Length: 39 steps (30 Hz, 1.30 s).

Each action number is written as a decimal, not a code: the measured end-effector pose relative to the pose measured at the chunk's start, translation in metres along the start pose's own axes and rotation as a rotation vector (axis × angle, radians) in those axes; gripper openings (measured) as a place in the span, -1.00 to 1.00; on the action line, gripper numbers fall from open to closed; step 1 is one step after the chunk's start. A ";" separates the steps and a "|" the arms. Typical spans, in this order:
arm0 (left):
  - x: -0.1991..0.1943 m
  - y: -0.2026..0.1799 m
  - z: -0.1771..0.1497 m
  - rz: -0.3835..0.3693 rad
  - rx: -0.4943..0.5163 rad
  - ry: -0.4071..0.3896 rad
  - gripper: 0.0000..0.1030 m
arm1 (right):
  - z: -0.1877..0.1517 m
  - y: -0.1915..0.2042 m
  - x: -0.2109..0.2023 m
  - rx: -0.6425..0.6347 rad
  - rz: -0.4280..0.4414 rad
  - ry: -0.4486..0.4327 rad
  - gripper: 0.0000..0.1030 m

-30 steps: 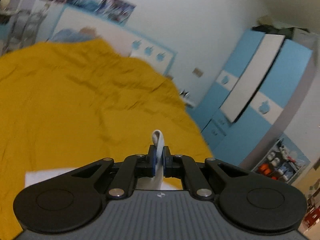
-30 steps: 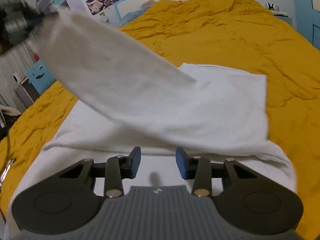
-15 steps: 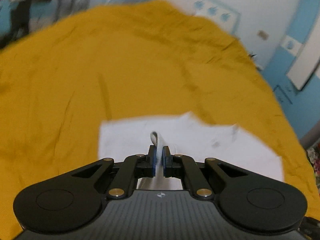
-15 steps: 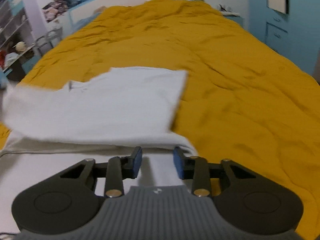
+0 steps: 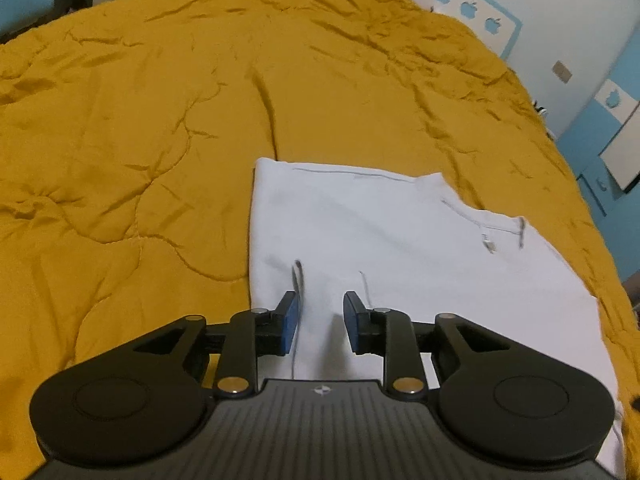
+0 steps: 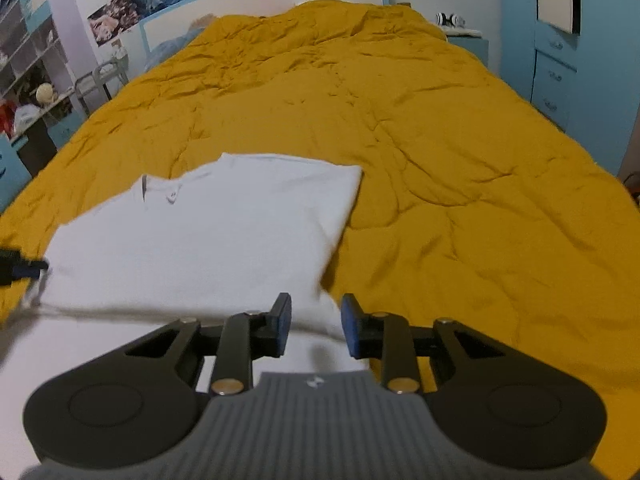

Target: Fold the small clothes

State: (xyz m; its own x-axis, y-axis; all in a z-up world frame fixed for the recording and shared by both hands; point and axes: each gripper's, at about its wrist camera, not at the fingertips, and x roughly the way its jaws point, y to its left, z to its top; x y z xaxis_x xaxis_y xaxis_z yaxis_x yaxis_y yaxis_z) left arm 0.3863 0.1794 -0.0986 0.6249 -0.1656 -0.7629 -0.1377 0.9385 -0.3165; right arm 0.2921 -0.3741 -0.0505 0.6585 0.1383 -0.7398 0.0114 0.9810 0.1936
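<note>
On the bed (image 5: pixel 140 128), the left hand-held gripper (image 5: pixel 320 320) has just let go of the shirt (image 5: pixel 380 240), both hand-held grippers now wide and empty, so this fold seems done.

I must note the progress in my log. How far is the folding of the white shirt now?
Done: one fold is laid, and the white shirt lies doubled on the yellow bedspread, collar side up. In hand: nothing; the left gripper and the right gripper are both open above the cloth. Left: the shirt is still broad, so probably more folds and some smoothing of its near edge.
</note>
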 end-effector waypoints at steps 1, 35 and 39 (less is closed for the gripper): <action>-0.005 0.000 -0.003 -0.014 0.006 -0.007 -0.41 | 0.005 -0.003 0.008 0.021 0.017 0.007 -0.33; -0.084 -0.050 -0.045 0.007 0.363 -0.054 -0.25 | 0.022 0.025 -0.038 -0.150 -0.030 0.024 -0.70; -0.117 -0.062 -0.056 -0.028 0.421 -0.069 -0.20 | 0.023 0.039 -0.083 -0.234 -0.015 -0.015 -0.63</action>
State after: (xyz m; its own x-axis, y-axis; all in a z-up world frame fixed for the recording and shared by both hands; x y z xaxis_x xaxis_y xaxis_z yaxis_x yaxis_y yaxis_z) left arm 0.2790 0.1237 -0.0214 0.6757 -0.1851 -0.7136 0.1965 0.9782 -0.0677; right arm 0.2552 -0.3503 0.0338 0.6708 0.1231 -0.7314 -0.1525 0.9879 0.0264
